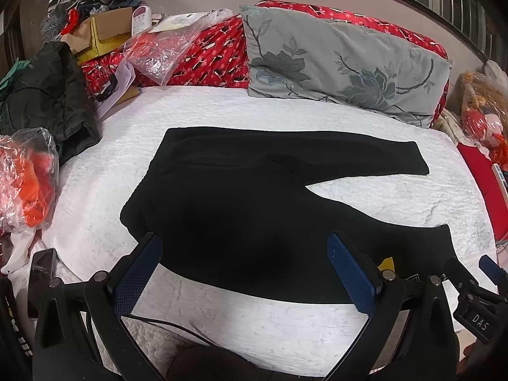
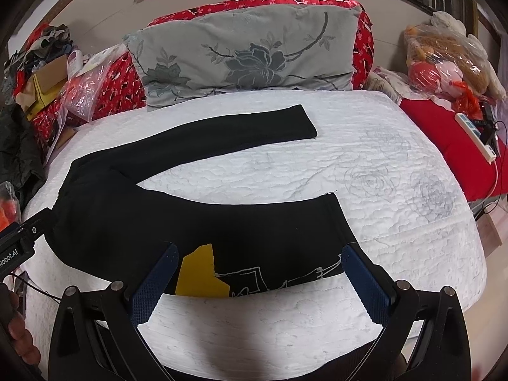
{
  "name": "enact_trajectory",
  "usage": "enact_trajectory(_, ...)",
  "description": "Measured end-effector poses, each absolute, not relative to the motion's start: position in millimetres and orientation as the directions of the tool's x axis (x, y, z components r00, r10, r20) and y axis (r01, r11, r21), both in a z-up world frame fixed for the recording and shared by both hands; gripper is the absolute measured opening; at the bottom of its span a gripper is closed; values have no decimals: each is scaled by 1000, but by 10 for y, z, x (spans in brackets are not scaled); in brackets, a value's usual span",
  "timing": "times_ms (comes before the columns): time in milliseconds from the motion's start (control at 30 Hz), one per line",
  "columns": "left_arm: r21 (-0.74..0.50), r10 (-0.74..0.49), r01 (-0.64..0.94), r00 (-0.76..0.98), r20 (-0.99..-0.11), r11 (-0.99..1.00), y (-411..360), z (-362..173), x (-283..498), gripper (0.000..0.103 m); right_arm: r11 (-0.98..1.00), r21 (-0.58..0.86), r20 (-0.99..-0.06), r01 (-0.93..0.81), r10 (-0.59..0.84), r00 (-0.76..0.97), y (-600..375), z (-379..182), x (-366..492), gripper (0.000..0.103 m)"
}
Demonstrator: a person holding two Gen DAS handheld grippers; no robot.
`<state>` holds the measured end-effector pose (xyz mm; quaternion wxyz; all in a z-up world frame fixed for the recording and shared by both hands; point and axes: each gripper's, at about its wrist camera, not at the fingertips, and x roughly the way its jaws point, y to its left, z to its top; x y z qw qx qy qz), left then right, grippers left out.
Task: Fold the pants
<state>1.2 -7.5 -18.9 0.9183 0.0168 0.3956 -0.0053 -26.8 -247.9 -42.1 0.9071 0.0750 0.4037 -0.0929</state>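
Black pants (image 1: 241, 203) lie flat on the white quilted bed (image 1: 381, 197), waist to the left, two legs spread to the right in a V. The near leg carries a yellow patch (image 2: 198, 273) and white print. My left gripper (image 1: 244, 247) is open and empty, hovering over the near edge of the pants by the waist. My right gripper (image 2: 260, 260) is open and empty over the near leg (image 2: 254, 222) close to its hem. The far leg (image 2: 238, 127) lies toward the pillow. The right gripper also shows at the right edge of the left wrist view (image 1: 470, 273).
A grey floral pillow (image 1: 343, 60) and red bedding (image 1: 216, 47) lie at the head. Clutter of bags, a box and dark clothes (image 1: 47, 95) lines the left side. A bag of plush toys (image 2: 451, 60) and a power strip (image 2: 473, 133) sit right.
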Motion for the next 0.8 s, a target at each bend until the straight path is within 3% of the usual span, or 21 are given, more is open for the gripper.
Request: enact_trajectory(800, 12, -23, 47, 669, -743, 999, -132, -284, -56, 103, 970, 60, -753, 236, -112, 649, -2520, -443, -248, 103)
